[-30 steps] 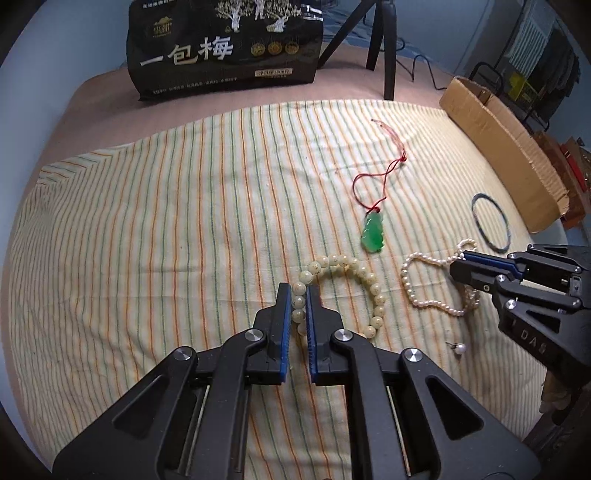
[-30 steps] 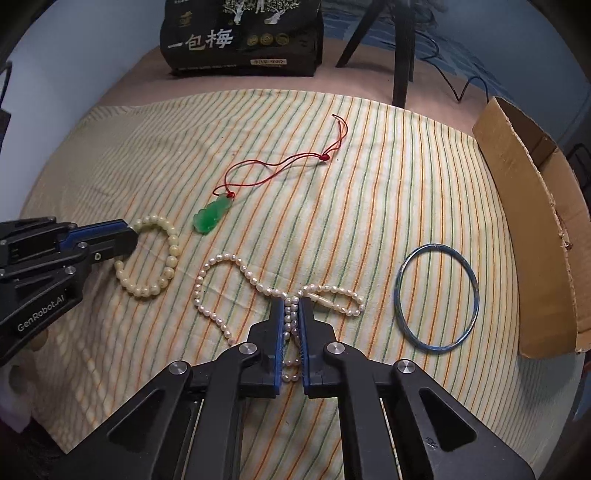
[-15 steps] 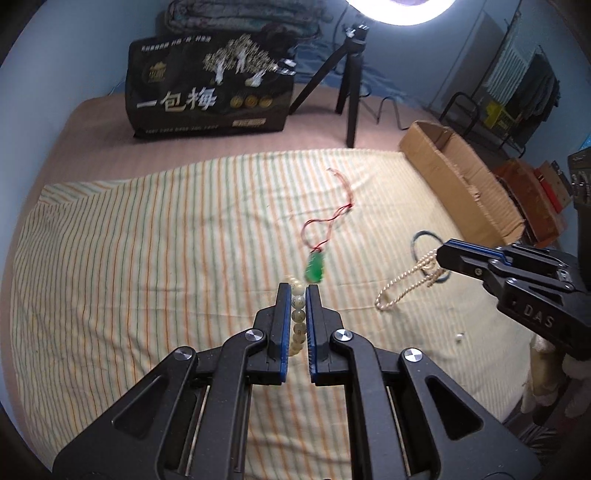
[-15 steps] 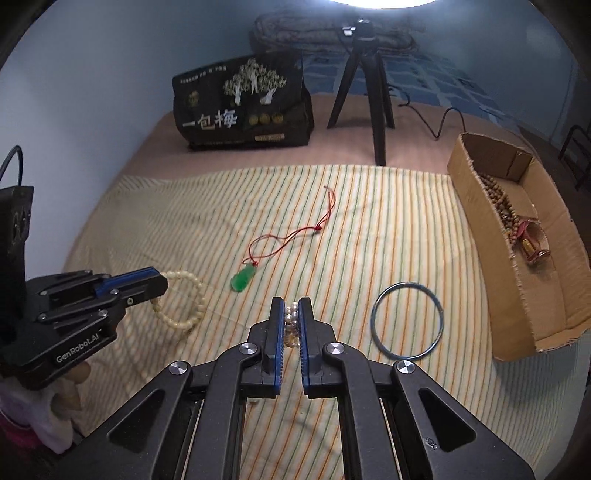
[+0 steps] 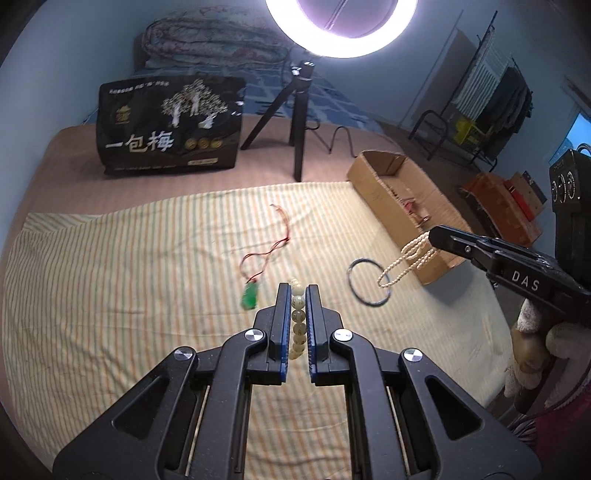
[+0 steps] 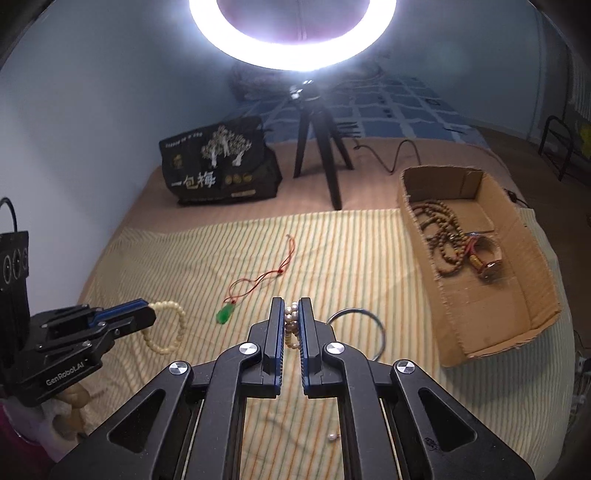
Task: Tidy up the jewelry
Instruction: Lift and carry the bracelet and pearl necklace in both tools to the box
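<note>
My left gripper (image 5: 297, 291) is shut on a cream bead bracelet (image 5: 297, 318), lifted off the striped cloth; from the right wrist view the bracelet (image 6: 168, 326) hangs from that gripper (image 6: 149, 314) as a loop. My right gripper (image 6: 291, 304) is shut on a pearl necklace (image 6: 291, 325), which dangles from it (image 5: 430, 234) in loops (image 5: 402, 264) near the cardboard box (image 5: 380, 192). A green pendant on a red cord (image 6: 226, 314) and a dark bangle (image 5: 368, 282) lie on the cloth. The box (image 6: 535, 295) holds brown wooden beads (image 6: 441, 230).
A black printed bag (image 5: 170, 125) and a black tripod (image 5: 297, 122) under a ring light (image 6: 291, 33) stand beyond the cloth (image 5: 129, 258). A loose pearl (image 6: 331, 436) lies on the cloth near me. Racks and boxes crowd the right side.
Both grippers have risen and tilted up, lifting the bead bracelet and the pearl necklace off the cloth. The ring light and box interior have come into view.
</note>
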